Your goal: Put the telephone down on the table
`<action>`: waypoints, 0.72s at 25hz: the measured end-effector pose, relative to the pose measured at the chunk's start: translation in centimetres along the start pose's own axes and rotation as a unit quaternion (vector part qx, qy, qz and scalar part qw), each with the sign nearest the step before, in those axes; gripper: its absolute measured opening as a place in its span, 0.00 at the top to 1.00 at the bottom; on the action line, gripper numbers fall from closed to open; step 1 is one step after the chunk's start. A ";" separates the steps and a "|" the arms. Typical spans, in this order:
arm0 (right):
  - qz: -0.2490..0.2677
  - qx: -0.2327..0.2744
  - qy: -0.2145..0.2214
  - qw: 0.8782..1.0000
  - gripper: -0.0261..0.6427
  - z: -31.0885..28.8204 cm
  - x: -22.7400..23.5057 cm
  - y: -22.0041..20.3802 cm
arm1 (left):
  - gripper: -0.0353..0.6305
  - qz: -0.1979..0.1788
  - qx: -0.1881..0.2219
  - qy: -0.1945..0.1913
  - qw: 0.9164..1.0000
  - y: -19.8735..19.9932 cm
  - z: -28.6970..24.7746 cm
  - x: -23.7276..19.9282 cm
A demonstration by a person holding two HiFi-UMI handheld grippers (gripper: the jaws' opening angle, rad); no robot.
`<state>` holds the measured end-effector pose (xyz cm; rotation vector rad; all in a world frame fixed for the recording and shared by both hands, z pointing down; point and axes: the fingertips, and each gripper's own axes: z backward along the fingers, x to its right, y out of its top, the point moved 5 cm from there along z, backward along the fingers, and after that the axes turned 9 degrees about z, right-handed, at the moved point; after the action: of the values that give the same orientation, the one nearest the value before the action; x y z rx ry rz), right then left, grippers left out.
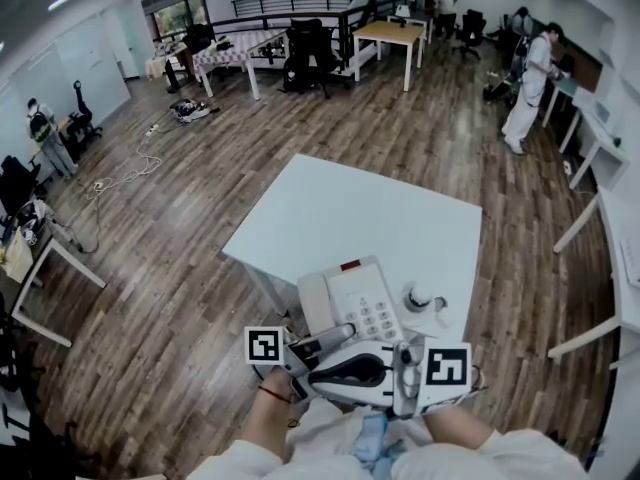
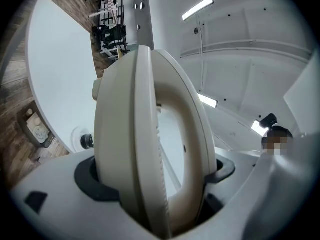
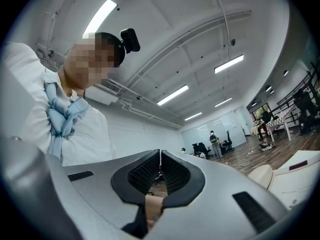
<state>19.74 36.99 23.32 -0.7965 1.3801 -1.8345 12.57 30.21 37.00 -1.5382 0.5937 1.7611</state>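
A cream desk telephone (image 1: 352, 303) with a grey keypad and a red mark sits over the near edge of the white table (image 1: 330, 213); whether it rests on the top I cannot tell. My left gripper (image 1: 322, 344) comes in from the left and is shut on the phone's near end. In the left gripper view the cream casing (image 2: 150, 134) fills the space between the jaws of the left gripper (image 2: 155, 181). My right gripper (image 1: 328, 373) lies just below the phone, pointing left. It (image 3: 160, 171) is shut with nothing between its pads. The phone (image 3: 295, 176) shows at the right edge.
A small round dark-topped object (image 1: 419, 296) stands on the table right of the phone, also visible as the round object (image 2: 86, 141). Wooden floor surrounds the table. More desks (image 1: 388, 33), chairs and people stand far back; white tables (image 1: 620, 258) line the right.
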 end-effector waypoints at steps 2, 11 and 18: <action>0.002 -0.002 -0.005 1.000 0.91 -0.7 1.4 -0.1 | 0.25 0.004 -0.001 -0.006 1.000 1.6 0.3 0.0; -0.004 -0.003 -0.027 1.000 0.91 -3.7 7.5 0.2 | 0.25 0.002 -0.016 0.002 1.000 8.3 1.5 -0.2; -0.001 0.002 -0.042 0.999 0.91 -7.2 12.3 0.1 | 0.25 0.015 -0.034 -0.003 0.999 13.4 3.1 -0.1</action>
<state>6.97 30.76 22.21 -0.8628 1.3225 -1.7845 0.34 23.87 36.13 -1.5777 0.5623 1.8238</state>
